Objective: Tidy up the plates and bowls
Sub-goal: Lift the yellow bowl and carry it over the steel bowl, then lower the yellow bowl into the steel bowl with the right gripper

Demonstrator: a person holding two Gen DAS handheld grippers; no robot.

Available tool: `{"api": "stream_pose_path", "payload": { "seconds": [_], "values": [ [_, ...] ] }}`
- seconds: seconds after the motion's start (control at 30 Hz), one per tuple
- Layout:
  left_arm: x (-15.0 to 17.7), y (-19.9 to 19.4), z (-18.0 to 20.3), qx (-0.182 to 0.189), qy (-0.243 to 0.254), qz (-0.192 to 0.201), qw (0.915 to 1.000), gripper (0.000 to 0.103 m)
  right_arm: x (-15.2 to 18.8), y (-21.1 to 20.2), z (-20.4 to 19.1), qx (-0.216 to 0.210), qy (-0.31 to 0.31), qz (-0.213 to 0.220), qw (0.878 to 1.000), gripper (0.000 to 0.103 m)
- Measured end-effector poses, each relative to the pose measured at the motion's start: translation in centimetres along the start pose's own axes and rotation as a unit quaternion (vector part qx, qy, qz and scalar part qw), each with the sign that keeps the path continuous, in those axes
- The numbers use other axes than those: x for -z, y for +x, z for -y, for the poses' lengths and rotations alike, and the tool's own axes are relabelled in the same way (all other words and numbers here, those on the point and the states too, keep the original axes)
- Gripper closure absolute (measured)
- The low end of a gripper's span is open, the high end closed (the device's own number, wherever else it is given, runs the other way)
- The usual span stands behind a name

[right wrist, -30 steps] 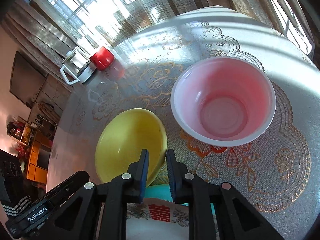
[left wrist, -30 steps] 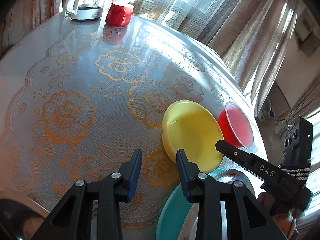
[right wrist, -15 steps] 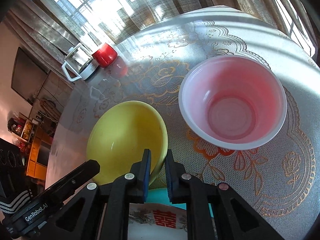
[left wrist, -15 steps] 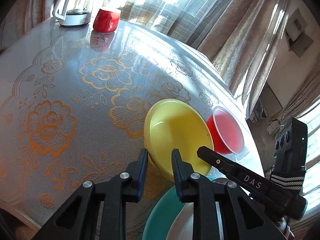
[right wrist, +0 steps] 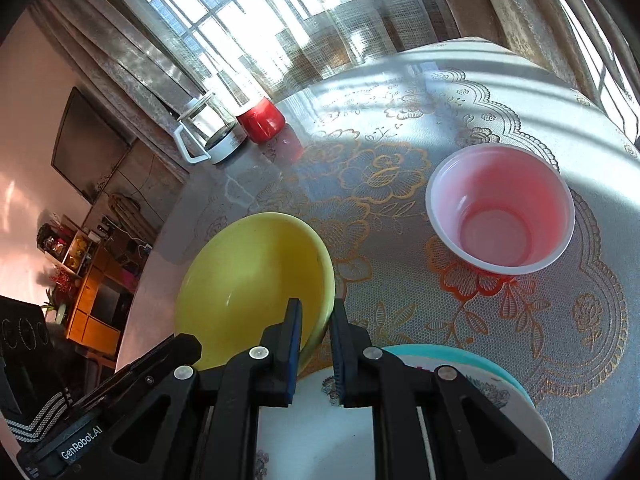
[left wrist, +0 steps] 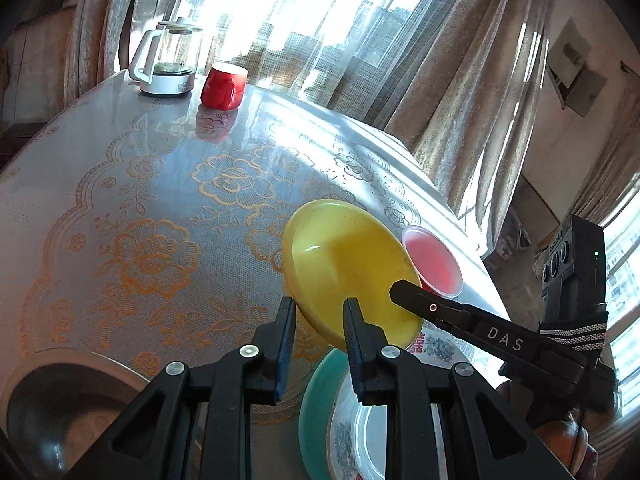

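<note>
Blue-padded fingers of the right gripper (right wrist: 314, 340) pinch the near rim of the yellow bowl (right wrist: 252, 288), one pad inside the wall and one outside. The bowl now hangs tilted and clear of the lace cloth, where a second ago it sat flat beside the stack. The left gripper (left wrist: 318, 344) has narrowed its gap and come up to the same bowl, its jaws straddling the lower rim at about 6 o'clock on the bowl, though whether the pads actually bite the plastic cannot be told. Just below, toward 5 o'clock, lies the white patterned plate (right wrist: 320, 432) on the teal plate (right wrist: 460, 354), touching as a stack. The pink bowl (right wrist: 500, 216) stands alone at 2 o'clock in the right view, apart from the rest. Far off at 11 o'clock wait the red mug (left wrist: 223, 86) and the glass kettle (left wrist: 168, 62). The lift suggests the yellow bowl is bound for the plate stack or for nesting with the pink one.
</note>
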State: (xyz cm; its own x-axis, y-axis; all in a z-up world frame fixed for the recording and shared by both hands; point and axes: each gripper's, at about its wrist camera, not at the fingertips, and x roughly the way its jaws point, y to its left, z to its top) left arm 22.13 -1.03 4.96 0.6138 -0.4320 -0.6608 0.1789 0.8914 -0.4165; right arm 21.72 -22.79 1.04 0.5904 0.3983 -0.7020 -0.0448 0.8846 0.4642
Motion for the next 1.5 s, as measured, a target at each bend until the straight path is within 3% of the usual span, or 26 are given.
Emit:
{"api": "stream_pose_path", "payload": {
  "seconds": [0.33, 0.8, 1.27, 1.5],
  "values": [
    [2.8, -4.7, -0.2, 0.009, 0.009, 0.028, 0.9995, 0.079, 3.1, -2.7, -2.3, -0.03, -0.017, 0.008, 0.999, 0.09],
    [7.5, -9.4, -2.6, 0.008, -0.017, 0.048, 0.9987, 0.079, 8.1, -4.4, -5.7, -0.064, -0.057, 0.007, 0.996, 0.089],
    [10.2, -14.0, -7.2, -0.008, -0.064, 0.074, 0.9952, 0.079, 10.8, -3.2, -10.3, -0.115, -0.089, -0.013, 0.989, 0.089],
    [11.8, -14.9, -10.2, -0.027, -0.098, 0.071, 0.9922, 0.079, 11.7, -0.7, -12.5, -0.125, -0.107, -0.046, 0.985, 0.088]
  ]
}}
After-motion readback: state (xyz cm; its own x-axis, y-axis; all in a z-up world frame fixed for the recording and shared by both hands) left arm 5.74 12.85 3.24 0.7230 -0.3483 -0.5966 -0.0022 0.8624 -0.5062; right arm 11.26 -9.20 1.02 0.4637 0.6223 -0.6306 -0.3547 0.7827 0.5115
